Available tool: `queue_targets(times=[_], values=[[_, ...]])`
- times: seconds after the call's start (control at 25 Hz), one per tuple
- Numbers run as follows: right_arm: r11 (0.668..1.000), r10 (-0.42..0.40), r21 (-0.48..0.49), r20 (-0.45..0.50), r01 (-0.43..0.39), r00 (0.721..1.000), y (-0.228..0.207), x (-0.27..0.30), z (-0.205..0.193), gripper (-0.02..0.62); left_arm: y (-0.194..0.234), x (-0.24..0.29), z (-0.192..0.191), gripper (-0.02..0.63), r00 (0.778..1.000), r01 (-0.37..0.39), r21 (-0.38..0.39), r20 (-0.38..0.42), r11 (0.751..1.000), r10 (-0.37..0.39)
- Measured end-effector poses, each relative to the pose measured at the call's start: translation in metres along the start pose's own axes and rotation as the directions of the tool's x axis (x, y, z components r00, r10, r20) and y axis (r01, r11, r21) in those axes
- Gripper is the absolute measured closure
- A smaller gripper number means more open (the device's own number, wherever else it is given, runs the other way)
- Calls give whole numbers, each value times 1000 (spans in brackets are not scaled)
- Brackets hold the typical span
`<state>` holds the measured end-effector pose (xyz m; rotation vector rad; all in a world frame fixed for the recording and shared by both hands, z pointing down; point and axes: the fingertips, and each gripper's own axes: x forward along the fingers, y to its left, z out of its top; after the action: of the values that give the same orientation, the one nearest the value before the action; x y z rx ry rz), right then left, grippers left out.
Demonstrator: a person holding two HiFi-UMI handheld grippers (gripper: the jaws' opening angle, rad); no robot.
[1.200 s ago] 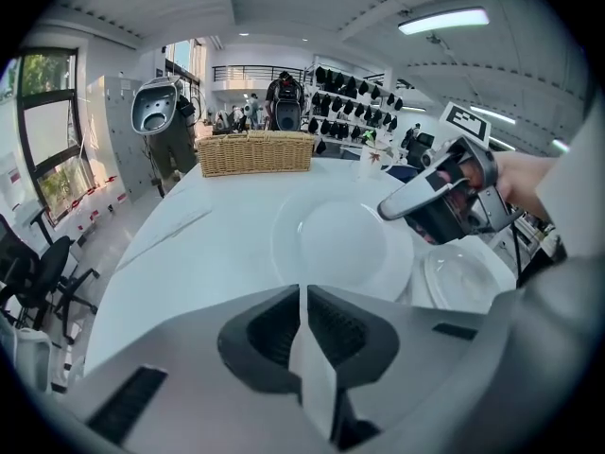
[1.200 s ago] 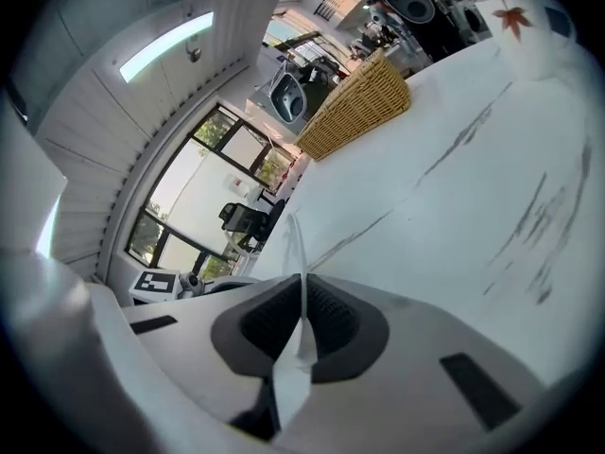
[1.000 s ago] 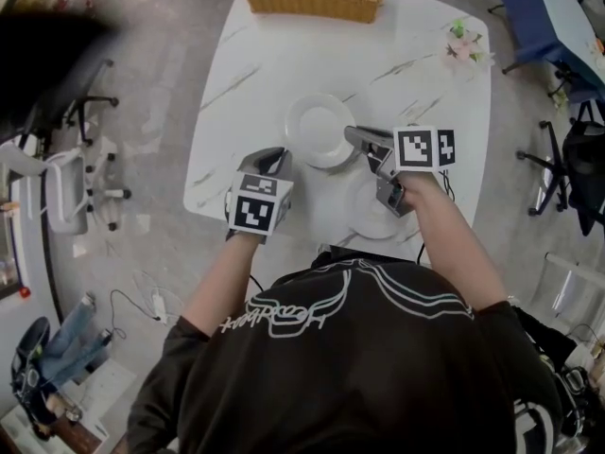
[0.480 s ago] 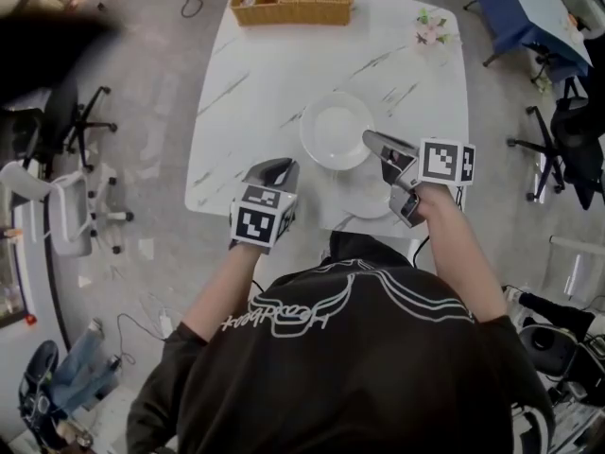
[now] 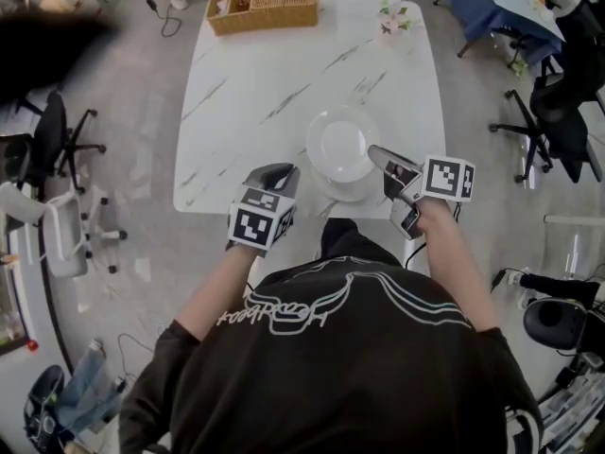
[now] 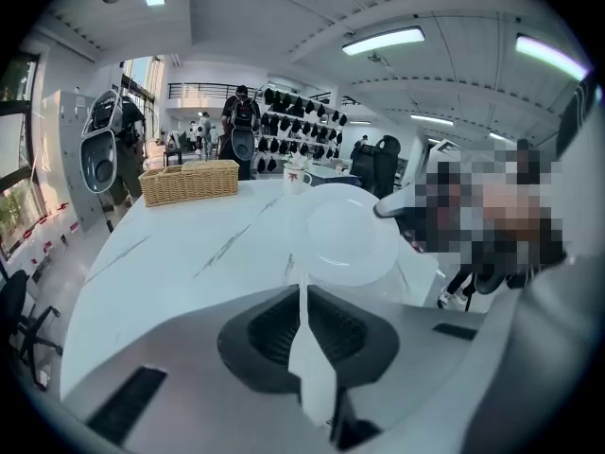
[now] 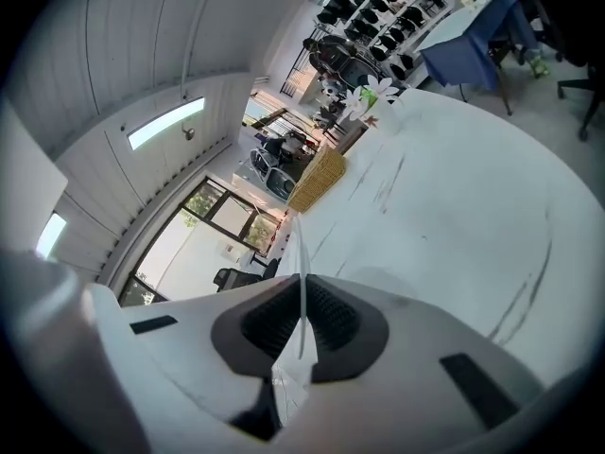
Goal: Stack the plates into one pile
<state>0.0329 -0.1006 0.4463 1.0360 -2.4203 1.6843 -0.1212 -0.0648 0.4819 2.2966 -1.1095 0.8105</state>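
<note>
Drawn back: left hand-held gripper (image 5: 280,172), right hand-held gripper (image 5: 376,152), both closed, empty; plates (image 5: 341,146) between them.

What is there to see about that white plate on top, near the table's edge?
The top plate is round, plain white and glossy, like ceramic, with a shallow well and a broad rim. It lies flat and empty on a second white plate, whose edge peeks out towards the person, close to the near edge of the marble-patterned table.
</note>
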Motion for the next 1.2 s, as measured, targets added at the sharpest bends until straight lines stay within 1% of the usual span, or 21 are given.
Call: queue_targets(times=[0.12, 0.28, 0.44, 0.52, 0.6, 0.68, 0.8, 0.84, 0.92, 1.0, 1.12, 1.2], values=[[999, -26, 39, 4, 26, 1000, -12, -8, -13, 557, -8, 1, -6, 561, 1000, 18, 9, -12, 1000, -18], [996, -20, 82, 10, 19, 1000, -25, -11, -26, 557, -14, 7, -15, 561, 999, 35, 15, -30, 999, -34], [992, -55, 114, 6, 54, 998, -38, -13, -38, 557, -20, 11, -22, 561, 998, 51, 19, -44, 999, -50], [990, -55, 131, 10, 53, 998, -43, -13, -41, 555, -21, 13, -24, 561, 997, 57, 23, -50, 998, -56], [989, -55, 137, 8, 53, 998, -46, -13, -43, 555, -22, 16, -27, 561, 997, 61, 28, -57, 998, -59], [991, -59, 119, 3, 58, 998, -47, -13, -44, 555, -24, 18, -28, 561, 996, 65, 30, -61, 997, -63], [997, -65, 42, -10, 66, 998, -46, -13, -45, 545, -27, 20, -30, 561, 995, 71, 37, -68, 997, -69], [998, -66, 10, -22, 66, 998, -45, -13, -46, 525, -27, 21, -31, 561, 995, 73, 40, -71, 997, -70], [997, -65, -55, -63, 62, 996, -42, -11, -52, 428, -28, 21, -32, 561, 995, 76, 41, -73, 996, -73], [988, -74, -142, -115, 58, 991, -39, -11, -59, 372, -28, 21, -32, 561, 995, 79, 42, -72, 996, -75], [955, -110, -294, -209, 45, 972, -36, -11, -70, 326, -28, 21, -32, 561, 995, 82, 44, -67, 996, -78], [919, -153, -392, -276, 35, 949, -38, -12, -78, 310, -28, 21, -33, 561, 995, 82, 45, -65, 996, -79]])
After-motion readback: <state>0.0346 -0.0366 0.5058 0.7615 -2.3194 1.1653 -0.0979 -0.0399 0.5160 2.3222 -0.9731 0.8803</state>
